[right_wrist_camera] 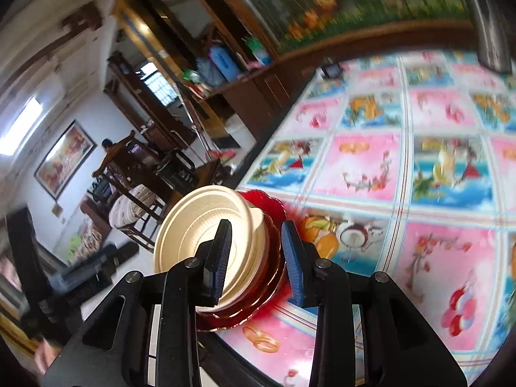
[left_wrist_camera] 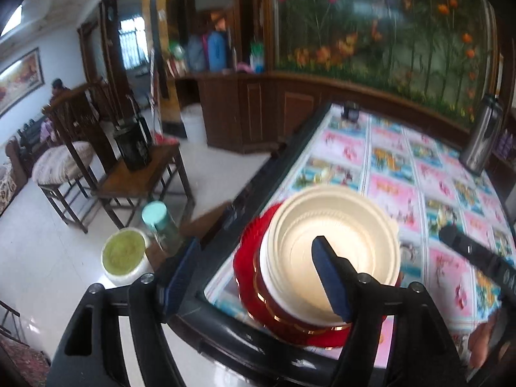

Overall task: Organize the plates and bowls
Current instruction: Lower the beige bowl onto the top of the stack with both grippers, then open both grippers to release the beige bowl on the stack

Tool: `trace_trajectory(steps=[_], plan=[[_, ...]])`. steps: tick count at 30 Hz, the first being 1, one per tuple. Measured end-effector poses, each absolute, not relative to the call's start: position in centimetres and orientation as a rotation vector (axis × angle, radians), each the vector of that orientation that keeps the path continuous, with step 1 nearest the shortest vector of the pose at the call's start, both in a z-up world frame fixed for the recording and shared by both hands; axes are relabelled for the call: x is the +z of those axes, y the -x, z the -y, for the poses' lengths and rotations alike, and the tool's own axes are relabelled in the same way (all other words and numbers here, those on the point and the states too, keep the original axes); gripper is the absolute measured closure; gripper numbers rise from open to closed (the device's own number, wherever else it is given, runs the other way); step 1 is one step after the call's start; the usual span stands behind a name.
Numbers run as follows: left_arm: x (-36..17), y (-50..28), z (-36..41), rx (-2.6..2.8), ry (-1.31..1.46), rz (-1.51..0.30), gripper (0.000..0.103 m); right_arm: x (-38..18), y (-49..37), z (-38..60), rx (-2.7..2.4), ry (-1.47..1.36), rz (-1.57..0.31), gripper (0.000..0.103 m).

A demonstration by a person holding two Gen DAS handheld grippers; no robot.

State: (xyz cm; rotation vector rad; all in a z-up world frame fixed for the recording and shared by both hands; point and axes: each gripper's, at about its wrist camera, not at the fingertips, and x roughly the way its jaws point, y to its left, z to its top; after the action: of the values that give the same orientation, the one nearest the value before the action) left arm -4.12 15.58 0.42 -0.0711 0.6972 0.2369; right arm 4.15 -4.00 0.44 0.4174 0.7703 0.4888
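Sitting at the near left corner of the flower-patterned tablecloth (left_wrist_camera: 403, 174), cream bowls (left_wrist_camera: 335, 248) are nested on stacked red plates (left_wrist_camera: 254, 258). Left gripper (left_wrist_camera: 258, 277) spreads wide, one finger over the bowl, gripping nothing. Right gripper (right_wrist_camera: 258, 258) straddles the stack's rim, jaws parted, contact unclear. A steel thermos (left_wrist_camera: 482, 135) stands far off.
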Motion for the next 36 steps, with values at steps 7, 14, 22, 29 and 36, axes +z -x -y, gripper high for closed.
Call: trace_trajectory(steps=[7,14,22,29,36], plan=[[2.4,5.9,-15.2,0.361,0.07,-0.531,0.018,2.8,-0.7,3.0,0.581,-0.311,-0.628,0.071],[2.9,7.5,-14.2,0.394,0.036,-0.446,0.0,2.4,0.0,2.2,0.605,-0.3,-0.646,0.071],[2.2,6.8,-13.4,0.33,0.047,-0.524,0.0,2.1,0.2,2.1,0.618,-0.319,-0.664,0.071],[1.8,7.0,-13.0,0.306,0.054,-0.554,0.0,1.7,0.0,1.8,0.626,-0.34,-0.692,0.071],[1.6,6.8,-12.9,0.3,0.057,-0.571,0.0,1.6,-0.3,1.9,0.627,-0.363,-0.703,0.071]])
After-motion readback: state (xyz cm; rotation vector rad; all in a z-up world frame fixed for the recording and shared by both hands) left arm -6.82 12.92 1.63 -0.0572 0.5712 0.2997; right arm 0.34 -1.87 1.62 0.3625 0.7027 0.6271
